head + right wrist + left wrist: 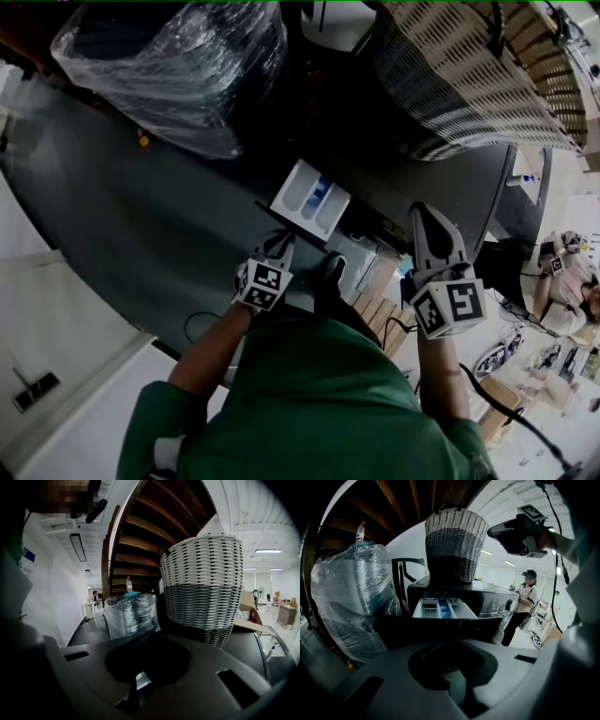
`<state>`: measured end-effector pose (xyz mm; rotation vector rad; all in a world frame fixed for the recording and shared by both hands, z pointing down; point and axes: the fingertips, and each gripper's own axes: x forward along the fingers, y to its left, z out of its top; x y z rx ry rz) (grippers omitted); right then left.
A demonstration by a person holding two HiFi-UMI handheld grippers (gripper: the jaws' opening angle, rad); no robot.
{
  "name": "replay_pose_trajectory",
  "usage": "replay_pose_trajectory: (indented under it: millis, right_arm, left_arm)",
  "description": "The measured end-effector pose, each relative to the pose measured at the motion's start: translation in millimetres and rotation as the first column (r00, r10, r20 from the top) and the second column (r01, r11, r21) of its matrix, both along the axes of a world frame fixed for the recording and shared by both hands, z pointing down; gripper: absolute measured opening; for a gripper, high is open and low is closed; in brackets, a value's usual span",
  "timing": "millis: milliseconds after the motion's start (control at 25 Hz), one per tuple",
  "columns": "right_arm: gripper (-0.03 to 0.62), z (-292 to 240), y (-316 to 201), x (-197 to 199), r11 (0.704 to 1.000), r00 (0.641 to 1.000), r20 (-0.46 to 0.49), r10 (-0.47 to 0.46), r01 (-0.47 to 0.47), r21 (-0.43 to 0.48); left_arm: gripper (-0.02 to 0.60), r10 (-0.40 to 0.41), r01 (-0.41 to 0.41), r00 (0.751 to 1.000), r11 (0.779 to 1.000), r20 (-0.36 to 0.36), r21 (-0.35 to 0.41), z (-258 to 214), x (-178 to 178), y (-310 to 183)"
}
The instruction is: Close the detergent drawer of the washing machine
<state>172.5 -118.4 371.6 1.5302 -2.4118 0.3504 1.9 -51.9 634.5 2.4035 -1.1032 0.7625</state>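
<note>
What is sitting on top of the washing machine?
A woven basket stands on top of the washing machine, behind the open detergent drawer. The basket's wall hides whatever is inside it.

No legible print anywhere. Cubes on the left gripper [279, 242] and the right gripper [427, 217] carry black-and-white square patterns only, no letters or digits. Blue sign [28, 554] on the white wall [56, 592]: print too small to read. Bottle [360, 530] has a red label, blurred, unreadable.
</note>
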Motion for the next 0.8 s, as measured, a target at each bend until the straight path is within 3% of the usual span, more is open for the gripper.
replay_pose_trajectory:
  millis: [800]
  right_arm:
    - [0.02, 6.8, -22.6, 5.2, 1.0, 1.0, 0.023, 0.0, 0.0, -0.016]
  left_arm:
    - [0.037, 0.026, -0.026, 0.999, 1.0, 0.019, -0.004, -3.4, 10.8, -21.3]
